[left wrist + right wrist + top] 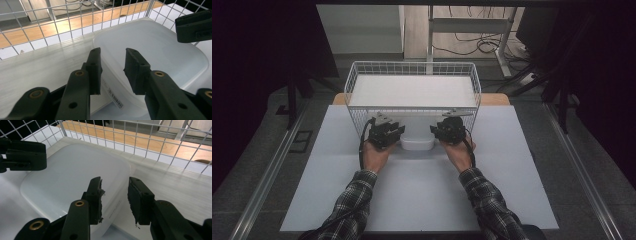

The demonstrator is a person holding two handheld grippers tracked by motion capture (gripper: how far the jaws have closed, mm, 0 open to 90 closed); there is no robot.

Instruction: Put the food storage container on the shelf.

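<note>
container (160, 50) | translucent white, rounded-rectangular, lidded | flat on white table, partly under wire basket

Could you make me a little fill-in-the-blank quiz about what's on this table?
1. The white box lies between two hand-held ____.
2. Behind the box stands a white wire ____.
3. The person's sleeves have a ____ pattern.
4. The jaws of the left hand-held gripper stand ____.

Missing words: grippers; basket; plaid; open

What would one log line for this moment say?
scene: white plastic container against wire basket | left gripper: open, astride container edge | right gripper: open, astride opposite edge | container: on table
</note>
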